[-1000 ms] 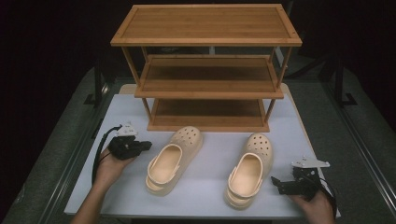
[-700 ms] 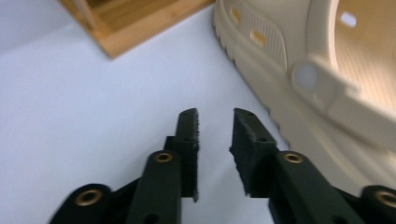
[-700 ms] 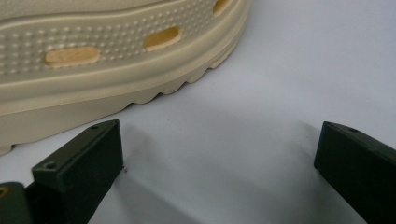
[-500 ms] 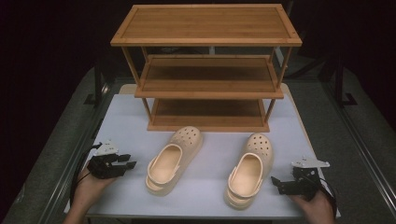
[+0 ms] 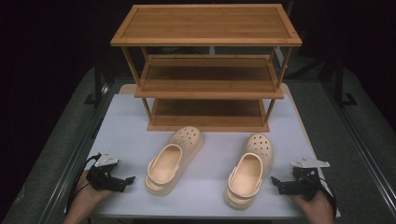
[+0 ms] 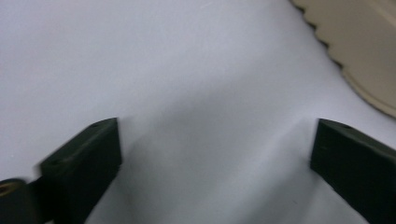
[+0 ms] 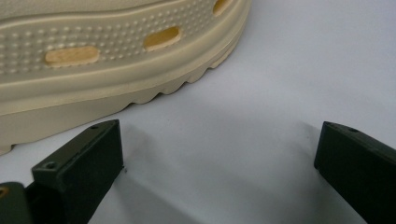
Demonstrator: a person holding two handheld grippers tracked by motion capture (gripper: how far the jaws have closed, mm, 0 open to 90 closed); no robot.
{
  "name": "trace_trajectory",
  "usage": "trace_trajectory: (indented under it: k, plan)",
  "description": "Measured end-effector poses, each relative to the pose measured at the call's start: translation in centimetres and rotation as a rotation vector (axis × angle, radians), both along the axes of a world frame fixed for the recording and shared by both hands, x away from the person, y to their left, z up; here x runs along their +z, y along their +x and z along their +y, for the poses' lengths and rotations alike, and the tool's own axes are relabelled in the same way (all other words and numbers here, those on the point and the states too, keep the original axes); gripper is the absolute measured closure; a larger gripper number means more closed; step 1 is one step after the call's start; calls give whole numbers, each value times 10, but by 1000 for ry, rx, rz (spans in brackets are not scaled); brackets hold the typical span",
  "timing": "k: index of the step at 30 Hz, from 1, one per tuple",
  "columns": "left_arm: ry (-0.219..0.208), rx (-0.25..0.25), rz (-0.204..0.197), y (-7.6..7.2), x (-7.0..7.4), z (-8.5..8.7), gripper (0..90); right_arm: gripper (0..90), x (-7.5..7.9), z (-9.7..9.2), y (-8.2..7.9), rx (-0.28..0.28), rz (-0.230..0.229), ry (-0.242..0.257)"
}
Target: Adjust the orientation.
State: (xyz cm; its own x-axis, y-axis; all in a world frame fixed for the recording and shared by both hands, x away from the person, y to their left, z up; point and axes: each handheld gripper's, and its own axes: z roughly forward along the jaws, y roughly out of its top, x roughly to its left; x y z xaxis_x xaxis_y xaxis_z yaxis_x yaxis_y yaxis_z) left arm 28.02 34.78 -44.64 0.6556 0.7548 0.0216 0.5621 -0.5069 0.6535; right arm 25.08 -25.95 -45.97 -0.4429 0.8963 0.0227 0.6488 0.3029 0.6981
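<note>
The 2 tan clogs lay on the white desk (image 5: pixel 215 196) just in front of the 3-tier wooden rack (image 5: pixel 208 88), toes toward it, well apart from each other, with all 3 rack shelves bare. The left clog (image 5: pixel 173 158) sat before the rack's left half, angled slightly; the right clog (image 5: pixel 248 169) sat before its right half. The left tool (image 5: pixel 122 181) hovered low at the near desk edge, left of the left clog's heel and not touching it; its jaws had just been opening and stood wide, with only bare desk between them, the clog's ridged sole edge (image 6: pixel 355 51) off to one side in the left gripper view. The right tool (image 5: pixel 276 183) rested near the right clog's heel, jaws also wide and empty, the clog's side wall (image 7: pixel 112 56) just beyond them in the right gripper view. The step in hand looked like reaching for a clog to shelve it on the rack. To do it well, each tool should probably approach level from the heel end, slip 1 jaw inside the heel opening and 1 outside the wall, and close on that firm rim rather than the soft strap. The foam may flex, so a deep, square bite seemed wise before lifting, and the clog should clear the rack's front rail before being slid onto a shelf.
</note>
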Motion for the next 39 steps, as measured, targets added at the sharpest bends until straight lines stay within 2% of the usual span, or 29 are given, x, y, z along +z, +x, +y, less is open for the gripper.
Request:
trace_trajectory:
  k: [3, 12, 14, 21, 24, 26, 29, 31, 32, 33, 37, 39]
  plan:
    - [-33, -2, -38, -4, -4, 4, 0, 7, 0, 0, 0, -1, -1, -1]
    - [-32, -2, -33, -3, -4, 4, 0, 9, 1, -1, 0, -5, 7, 15]
    - [-31, -3, -33, -3, -4, 4, 0, 7, 0, 1, 0, -5, 6, -2]
    - [-32, -2, -31, -3, -4, 4, 0, 8, 1, 0, 1, -3, 9, 5]
    - [-32, -2, -30, -3, -4, 4, 0, 45, 2, -1, 0, -1, 8, 4]
    - [-33, -1, -31, -3, -4, 4, 0, 111, 7, -3, -3, -6, -2, 30]
    - [-33, -1, -30, -3, -4, 4, 0, 265, 15, -4, -7, -1, -15, 58]
    - [-33, -2, -30, -3, -4, 4, 0, 402, 21, -5, -9, 5, -27, 76]
    - [-33, -2, -30, -3, -4, 4, 0, 402, 21, -5, -9, 5, -27, 76]
    - [-33, -1, -30, -3, -4, 4, 0, 511, 26, -4, -10, 17, -26, 93]
    - [-33, -1, -30, -3, -4, 4, 0, 798, 34, -2, -10, 54, -43, 98]
    - [-33, -1, -31, -3, -4, 4, 0, 880, 36, 0, -11, 67, -42, 90]
